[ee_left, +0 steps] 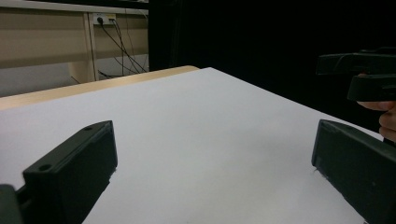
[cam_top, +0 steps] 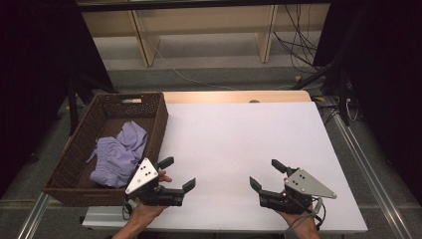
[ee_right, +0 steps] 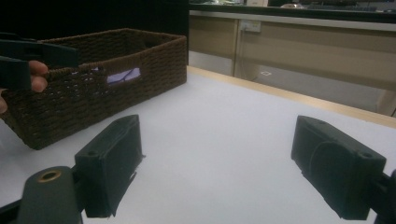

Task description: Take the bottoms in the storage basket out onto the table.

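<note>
A brown wicker basket stands at the table's left edge, with a crumpled lilac cloth lying inside it. My left gripper rests low on the white table beside the basket's near right corner, jaws wide open and nothing between them. My right gripper sits near the front edge to the right, also open and empty. In the left gripper view, the left gripper frames bare white surface. In the right gripper view, the right gripper faces the basket, and the cloth shows through its handle slot.
The table's wooden far edge borders a drop to the floor, where cables and shelf legs stand. Dark curtains flank both sides. The other gripper appears at the right of the left gripper view, held by a hand.
</note>
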A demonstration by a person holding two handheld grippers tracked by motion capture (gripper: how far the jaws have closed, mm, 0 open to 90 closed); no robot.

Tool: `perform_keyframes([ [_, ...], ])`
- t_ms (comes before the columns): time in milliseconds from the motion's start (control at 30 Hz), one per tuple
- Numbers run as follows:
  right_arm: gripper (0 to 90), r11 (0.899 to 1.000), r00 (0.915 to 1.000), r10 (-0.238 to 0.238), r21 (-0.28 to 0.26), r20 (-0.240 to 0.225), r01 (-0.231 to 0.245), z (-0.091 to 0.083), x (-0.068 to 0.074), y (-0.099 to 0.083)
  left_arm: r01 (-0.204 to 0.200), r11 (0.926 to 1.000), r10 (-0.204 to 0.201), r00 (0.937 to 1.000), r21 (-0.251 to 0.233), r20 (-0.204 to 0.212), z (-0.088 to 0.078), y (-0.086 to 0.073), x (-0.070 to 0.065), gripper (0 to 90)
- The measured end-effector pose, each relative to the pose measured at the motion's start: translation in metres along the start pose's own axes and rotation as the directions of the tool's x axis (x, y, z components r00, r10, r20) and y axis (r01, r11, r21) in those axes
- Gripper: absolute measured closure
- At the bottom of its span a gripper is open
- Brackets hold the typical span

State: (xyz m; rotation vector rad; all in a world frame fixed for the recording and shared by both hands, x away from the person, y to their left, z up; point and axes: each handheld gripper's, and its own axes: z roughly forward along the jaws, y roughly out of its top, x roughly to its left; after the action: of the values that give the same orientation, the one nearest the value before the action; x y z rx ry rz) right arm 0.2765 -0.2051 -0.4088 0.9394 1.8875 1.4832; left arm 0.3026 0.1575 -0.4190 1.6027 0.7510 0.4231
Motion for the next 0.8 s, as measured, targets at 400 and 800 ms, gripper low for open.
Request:
perform_keyframes([
  [400,17.2,1.000,1.0000,-0.002,-0.003,0.002,0.002,0.0001,0.0004,0.0004,0.000,1.0000,0.000,1.0000,-0.005,0.001,-0.0005,0.0013,0.0000,0.0],
  [800,17.2,1.000,0.9999,-0.010,0.003,0.008,0.010,0.0006,0.0014,0.0005,-0.022,0.9998,0.022,0.9998,-0.002,-0.004,0.0012,0.0093,-0.0055,0.0],
])
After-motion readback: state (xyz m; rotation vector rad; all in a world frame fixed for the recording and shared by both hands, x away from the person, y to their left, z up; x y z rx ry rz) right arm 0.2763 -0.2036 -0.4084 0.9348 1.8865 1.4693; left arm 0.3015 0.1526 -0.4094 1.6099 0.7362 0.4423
